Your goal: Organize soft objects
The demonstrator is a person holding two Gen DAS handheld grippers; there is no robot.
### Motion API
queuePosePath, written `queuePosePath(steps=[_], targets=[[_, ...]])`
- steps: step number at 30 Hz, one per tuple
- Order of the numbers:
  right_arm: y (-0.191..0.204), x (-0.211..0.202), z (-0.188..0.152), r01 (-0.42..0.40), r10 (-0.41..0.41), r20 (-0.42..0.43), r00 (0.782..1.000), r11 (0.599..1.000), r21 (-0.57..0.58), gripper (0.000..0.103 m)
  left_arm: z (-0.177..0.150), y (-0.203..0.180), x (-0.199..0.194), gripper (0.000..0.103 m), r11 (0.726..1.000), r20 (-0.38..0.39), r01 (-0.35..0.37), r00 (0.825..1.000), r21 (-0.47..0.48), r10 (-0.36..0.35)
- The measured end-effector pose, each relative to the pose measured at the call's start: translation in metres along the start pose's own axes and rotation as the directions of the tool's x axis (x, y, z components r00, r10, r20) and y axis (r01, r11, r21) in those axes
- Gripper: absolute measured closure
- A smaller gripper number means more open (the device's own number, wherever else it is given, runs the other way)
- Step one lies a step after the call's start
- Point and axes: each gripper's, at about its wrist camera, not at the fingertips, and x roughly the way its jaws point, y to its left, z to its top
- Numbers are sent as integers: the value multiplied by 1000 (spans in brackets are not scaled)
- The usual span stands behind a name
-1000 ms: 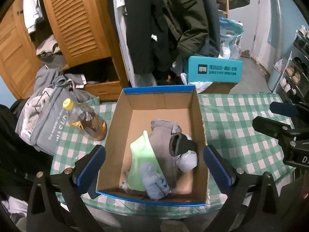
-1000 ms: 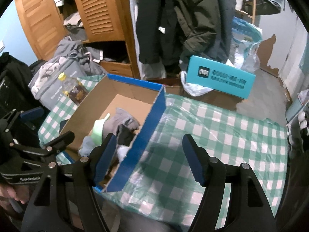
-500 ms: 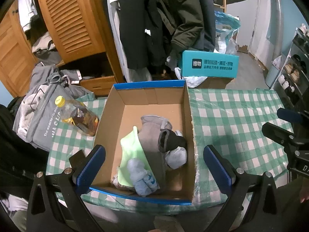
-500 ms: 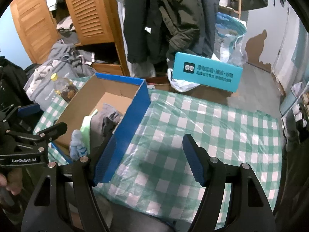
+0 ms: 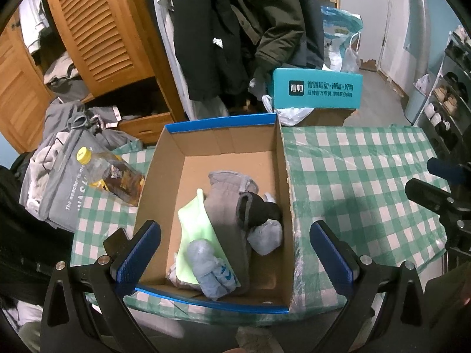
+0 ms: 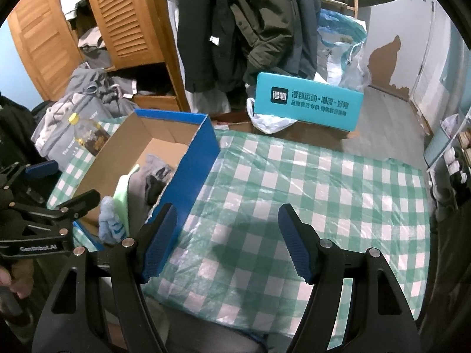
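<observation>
Both grippers, left gripper (image 5: 235, 253) and right gripper (image 6: 228, 241), gape empty; socks (image 5: 215, 273) at lower centre bunch loosely in box (image 5: 282, 176), risk partial grab.

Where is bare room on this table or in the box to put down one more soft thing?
The checked tablecloth right of the cardboard box is bare up to the teal carton. Inside the box, the floor by the far wall is also free. The near half is crowded with the grey garment, the green cloth and socks. Left of the box lies a bottle.

Dim, bluish indoor light; sharp centre, strong fisheye warping toward edges.
</observation>
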Motion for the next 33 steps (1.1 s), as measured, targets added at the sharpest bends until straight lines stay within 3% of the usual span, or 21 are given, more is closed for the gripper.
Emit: queuePosePath(steps=[33], targets=[[2, -1, 1, -1, 1, -1, 1000, 1000, 0, 32, -1, -3, -3, 1, 1000, 4, 1, 1000, 5, -1]])
